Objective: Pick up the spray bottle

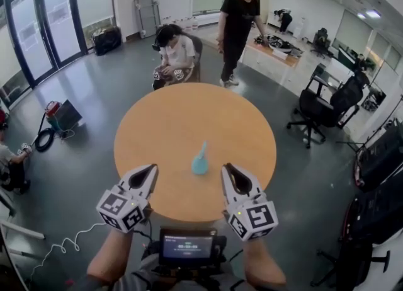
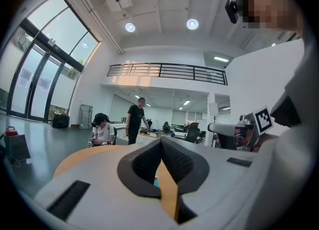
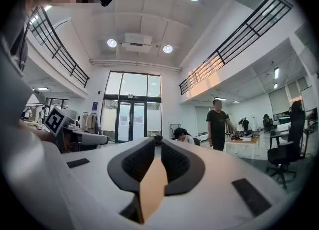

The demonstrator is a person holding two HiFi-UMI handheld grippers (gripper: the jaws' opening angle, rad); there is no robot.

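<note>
The left gripper (image 1: 153,170) has its jaws closed on nothing. The right gripper (image 1: 227,169) has its jaws a slit apart and empty. The teal spray bottle (image 1: 199,160) stands on the round bench (image 1: 164,126), ahead of both jaws and between them. The left gripper view shows only a teal sliver of it. Text on the small screen (image 1: 187,245) is unreadable. Beyond the bench are a seated person (image 1: 173,57) and a standing person (image 1: 238,25).

A round orange worktop (image 1: 182,126) is seen standing on a grey floor (image 1: 94,113). One light blue spray bottle (image 1: 200,159) is set upright on it, toward its near edge.
</note>
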